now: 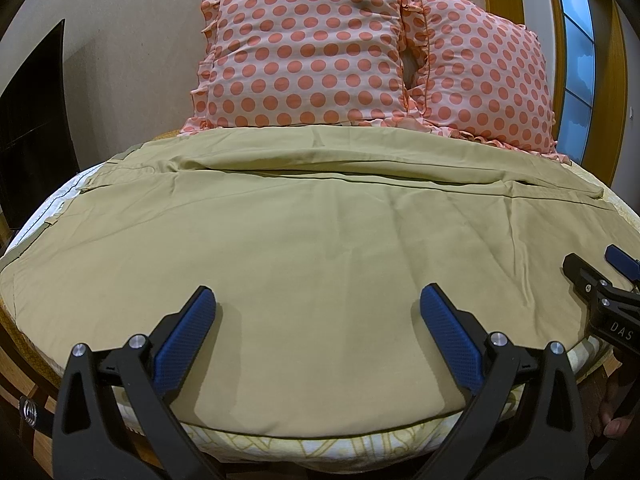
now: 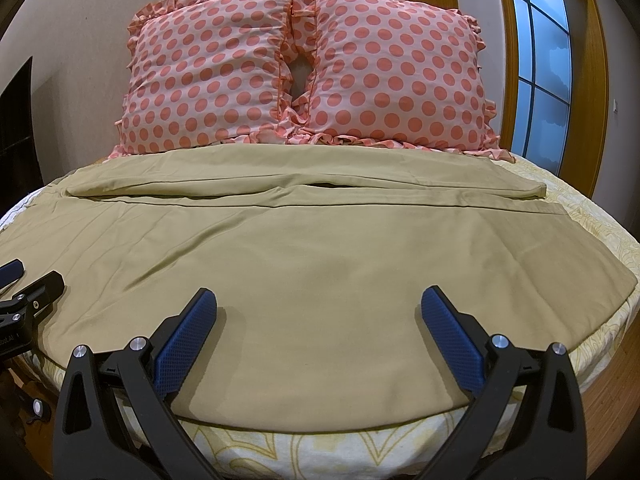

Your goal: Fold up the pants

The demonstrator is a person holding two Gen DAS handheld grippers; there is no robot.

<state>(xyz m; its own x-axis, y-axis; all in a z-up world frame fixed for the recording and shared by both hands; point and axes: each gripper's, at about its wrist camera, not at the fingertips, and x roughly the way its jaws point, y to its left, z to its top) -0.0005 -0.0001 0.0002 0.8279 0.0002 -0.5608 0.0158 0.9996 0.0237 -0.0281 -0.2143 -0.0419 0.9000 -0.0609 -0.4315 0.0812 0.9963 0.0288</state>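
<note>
Khaki pants (image 1: 312, 240) lie flat across the bed, waist at the left, leg hems at the right, one leg nearer me and one farther back. They also show in the right wrist view (image 2: 320, 256). My left gripper (image 1: 318, 300) is open and empty, hovering over the near edge of the near leg. My right gripper (image 2: 320, 300) is open and empty over the same near edge, further right. The right gripper also shows at the right edge of the left wrist view (image 1: 592, 268). The left gripper also shows at the left edge of the right wrist view (image 2: 28, 276).
Two pink polka-dot pillows (image 1: 312, 52) (image 2: 392, 72) lean against the wall behind the pants. The bed sheet (image 2: 320, 452) is pale yellow patterned, its front edge just below the grippers. A window (image 2: 540, 60) is at the right, a dark cabinet (image 1: 32, 120) at the left.
</note>
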